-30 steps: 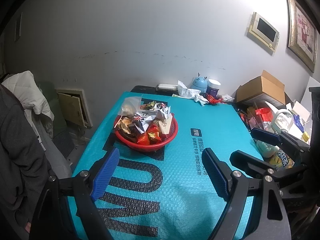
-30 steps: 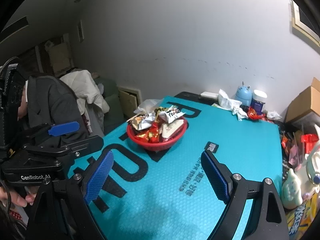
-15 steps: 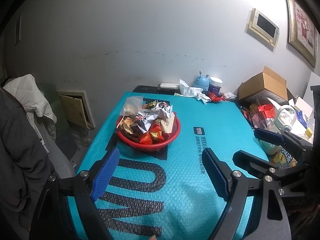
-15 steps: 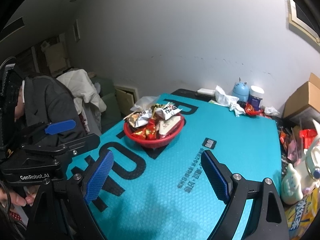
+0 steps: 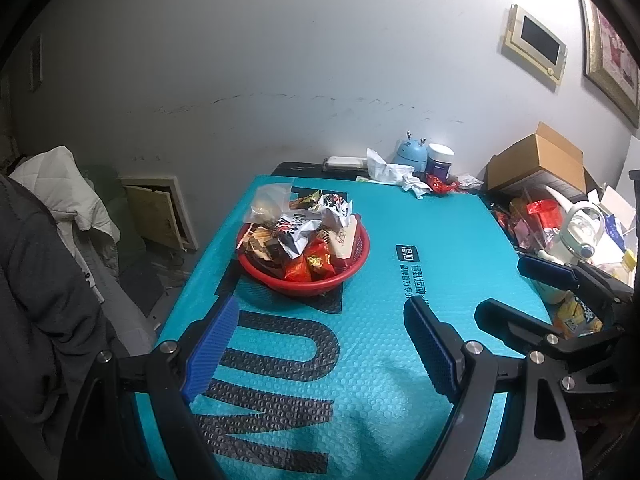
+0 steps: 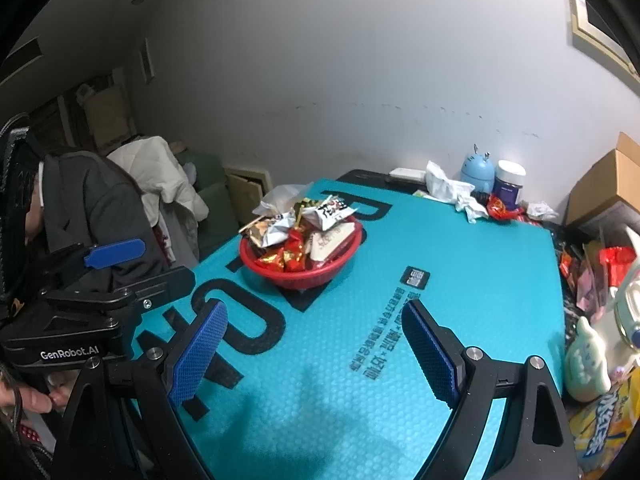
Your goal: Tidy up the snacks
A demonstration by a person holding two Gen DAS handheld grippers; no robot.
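I have the red basket [image 5: 302, 258] of snacks [image 5: 298, 228] as my landmark: it sits on the teal mat [image 5: 360, 360] that covers the desk, toward the mat's far left part, piled above its rim with crinkled packets (white, silver, orange and red wrappers, plus one clear bag at the back).

My left hand-held gripper [image 5: 316, 350] hovers on the near side of the basket, jaws spread wide with nothing between them but bare mat and its big black lettering. The basket lies ahead of it and slightly toward its left finger, well apart from both blue pads [image 5: 210, 350].

My right hand-held gripper [image 6: 314, 354] is likewise wide and empty, also on the near side of the basket; from its camera the basket [image 6: 300, 258] sits ahead, between the lines of the two fingers and closer to the left one, not touched. Through that view I see the left gripper's black body to the basket's near left, with a person's fingers [image 6: 28, 396] wrapped on it.

Beyond the basket, at the far edge of the desk, I make out crumpled white tissue [image 5: 394, 172], a small blue round gadget [image 5: 410, 152] and a white-lidded jar [image 5: 440, 158]. To the basket's right, past the mat's edge, lies a cardboard box [image 5: 538, 160] above a jumble of packets (too cluttered to sort out).
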